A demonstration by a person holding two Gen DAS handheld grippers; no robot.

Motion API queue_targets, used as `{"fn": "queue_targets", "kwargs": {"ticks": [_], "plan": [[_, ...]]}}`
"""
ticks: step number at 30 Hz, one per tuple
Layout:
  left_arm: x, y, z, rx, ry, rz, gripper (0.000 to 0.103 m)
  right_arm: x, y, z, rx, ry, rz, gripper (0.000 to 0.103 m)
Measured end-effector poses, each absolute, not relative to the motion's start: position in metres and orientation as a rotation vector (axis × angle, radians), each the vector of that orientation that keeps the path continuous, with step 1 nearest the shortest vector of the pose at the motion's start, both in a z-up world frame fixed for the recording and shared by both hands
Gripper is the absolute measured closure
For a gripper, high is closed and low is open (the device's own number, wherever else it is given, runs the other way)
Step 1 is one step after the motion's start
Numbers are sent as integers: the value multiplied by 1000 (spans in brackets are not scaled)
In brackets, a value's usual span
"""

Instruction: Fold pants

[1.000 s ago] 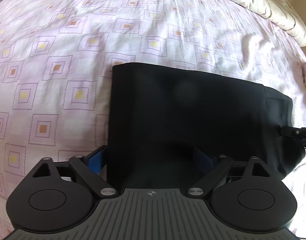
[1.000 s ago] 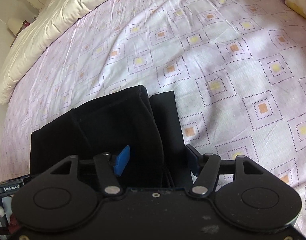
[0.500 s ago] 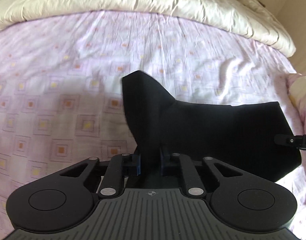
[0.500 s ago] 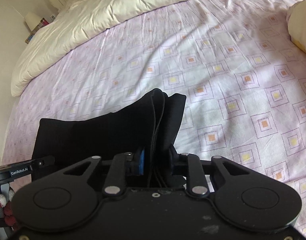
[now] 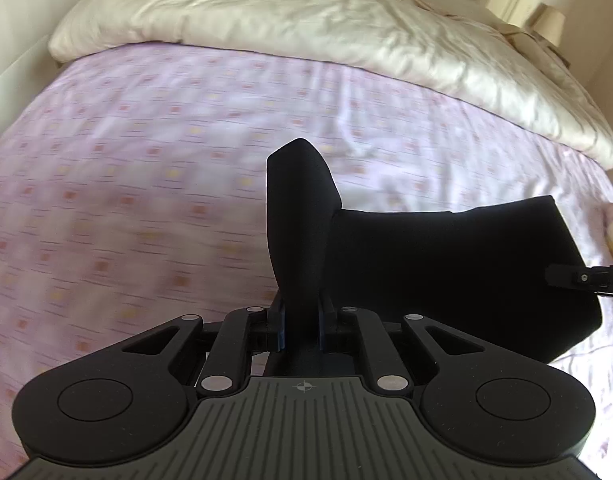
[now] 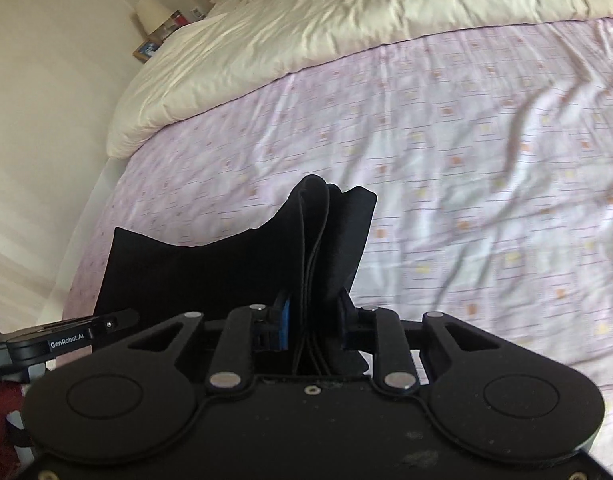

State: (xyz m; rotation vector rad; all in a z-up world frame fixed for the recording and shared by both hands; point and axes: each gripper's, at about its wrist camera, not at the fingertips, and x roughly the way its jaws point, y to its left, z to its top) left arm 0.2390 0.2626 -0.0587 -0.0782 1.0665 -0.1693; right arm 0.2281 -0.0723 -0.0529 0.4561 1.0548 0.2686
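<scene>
The black pants [image 5: 446, 264] are folded into a thick stack and held up above the bed. My left gripper [image 5: 300, 330] is shut on the near left edge of the pants, whose corner stands up between the fingers. My right gripper [image 6: 312, 330] is shut on the near right edge of the pants [image 6: 210, 276], with several layers pinched between its fingers. The right gripper's tip [image 5: 582, 278] shows at the right edge of the left wrist view. The left gripper's side [image 6: 66, 336] shows at the left of the right wrist view.
The bed has a pink sheet with small squares [image 5: 146, 184], also in the right wrist view [image 6: 486, 184]. A cream duvet [image 5: 306, 20] is bunched at the far side. A lamp [image 6: 152, 14] and small items stand on a nightstand by the wall.
Both grippers closed on the near edge of the pants and then lifted it. The view has tilted up, so more of the duvet and the wall show now.
</scene>
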Motion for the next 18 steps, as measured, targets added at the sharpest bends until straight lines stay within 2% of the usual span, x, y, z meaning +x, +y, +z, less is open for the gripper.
{"fn": "queue_targets", "kwargs": {"ticks": [5, 8, 11, 12, 18], "plan": [[256, 333, -67, -97, 1091, -124, 90, 253, 1, -60, 452, 1069, 314, 80], [271, 357, -89, -114, 1138, -91, 88, 269, 32, -85, 436, 1110, 278, 80], [281, 376, -117, -139, 1193, -37, 81, 283, 46, -117, 337, 1211, 136, 72], [282, 381, -123, -147, 1201, -25, 81, 283, 48, -123, 298, 1232, 104, 65], [280, 395, -124, -175, 1175, -36, 79, 264, 56, -100, 162, 1170, 69, 63]]}}
